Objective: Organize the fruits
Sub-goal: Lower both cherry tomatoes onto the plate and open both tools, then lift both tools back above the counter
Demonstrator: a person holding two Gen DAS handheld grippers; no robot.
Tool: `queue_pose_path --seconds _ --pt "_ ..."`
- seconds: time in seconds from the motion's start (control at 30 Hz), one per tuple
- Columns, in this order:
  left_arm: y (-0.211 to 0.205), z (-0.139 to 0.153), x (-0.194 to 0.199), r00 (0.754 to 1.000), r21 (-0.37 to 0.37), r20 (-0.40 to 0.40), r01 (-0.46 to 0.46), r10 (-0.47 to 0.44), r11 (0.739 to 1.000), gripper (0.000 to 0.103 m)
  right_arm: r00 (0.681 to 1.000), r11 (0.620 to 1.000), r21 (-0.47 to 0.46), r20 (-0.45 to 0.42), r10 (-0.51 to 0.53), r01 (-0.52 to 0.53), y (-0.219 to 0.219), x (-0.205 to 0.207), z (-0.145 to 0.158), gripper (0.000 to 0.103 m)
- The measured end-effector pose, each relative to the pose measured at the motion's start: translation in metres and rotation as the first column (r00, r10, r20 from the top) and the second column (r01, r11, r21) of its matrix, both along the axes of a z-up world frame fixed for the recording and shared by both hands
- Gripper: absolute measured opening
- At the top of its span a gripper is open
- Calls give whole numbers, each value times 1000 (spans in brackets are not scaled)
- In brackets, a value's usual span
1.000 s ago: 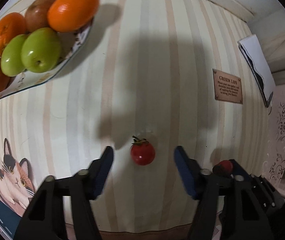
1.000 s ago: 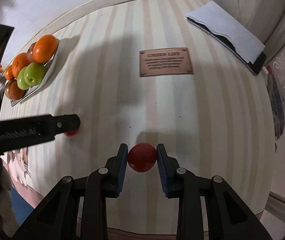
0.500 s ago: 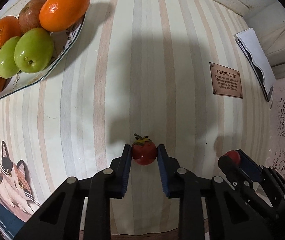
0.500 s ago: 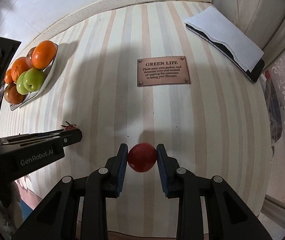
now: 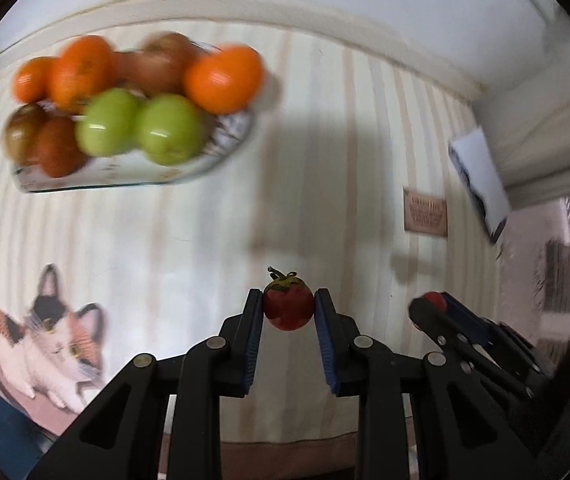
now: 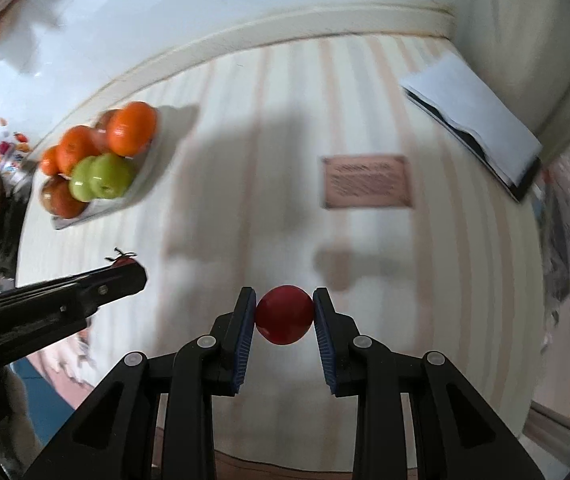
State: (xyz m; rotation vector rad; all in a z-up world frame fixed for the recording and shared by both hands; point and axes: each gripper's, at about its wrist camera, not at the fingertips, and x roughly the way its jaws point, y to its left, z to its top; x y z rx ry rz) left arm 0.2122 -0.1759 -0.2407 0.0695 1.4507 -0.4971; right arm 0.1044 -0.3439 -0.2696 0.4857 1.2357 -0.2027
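My left gripper (image 5: 289, 308) is shut on a small red tomato with a green stem (image 5: 288, 307) and holds it above the striped tablecloth. My right gripper (image 6: 284, 314) is shut on a round red fruit (image 6: 284, 314), also lifted off the cloth. A plate (image 5: 133, 174) at the far left holds oranges, two green apples (image 5: 141, 130) and brownish-red fruits; it also shows in the right wrist view (image 6: 97, 208). The right gripper shows at the lower right of the left wrist view (image 5: 437, 308). The left gripper shows at the left of the right wrist view (image 6: 125, 270).
A brown "GREEN LIFE" plaque (image 6: 367, 182) lies on the cloth to the right. A white paper on a dark tablet (image 6: 473, 120) sits at the far right by the wall. A cat picture (image 5: 49, 340) marks the cloth's near left corner.
My left gripper closed on the stemmed tomato and lifted it. Both grippers rose and tilted up, so the plate and the back wall now show more fully. The right grip is unchanged.
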Motion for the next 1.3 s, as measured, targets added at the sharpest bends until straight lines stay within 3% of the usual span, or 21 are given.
queue_pose_path --seconds 0.17,0.33,0.67,0.93,0.97,1.13,1.23,1.3 --pt "63 34 30 992 -56 9 -122 123 991 24 992 992 68 79 99 -104 40 45 14 32" --pt "100 36 74 974 -86 -8 -226 226 970 24 961 967 92 170 219 -236 98 101 17 32" --pt "127 -12 139 937 -98 -166 -327 308 940 24 931 933 92 158 330 -347 156 172 -22 32" --pt "123 -26 148 928 -53 -183 -339 324 939 24 928 931 78 142 343 -356 165 190 -38 33" --pt "122 -24 147 929 -44 -174 -337 325 940 24 928 930 83 145 344 -358 167 193 -37 36" --pt "125 -12 146 944 -30 -121 -311 306 950 36 929 928 106 146 340 -357 171 190 -33 63" --pt "130 -5 144 949 -24 -86 -305 302 952 57 934 933 109 143 327 -343 169 183 -26 74" --pt "136 2 139 951 -18 -61 -304 303 952 78 940 940 103 146 308 -324 164 176 -18 84"
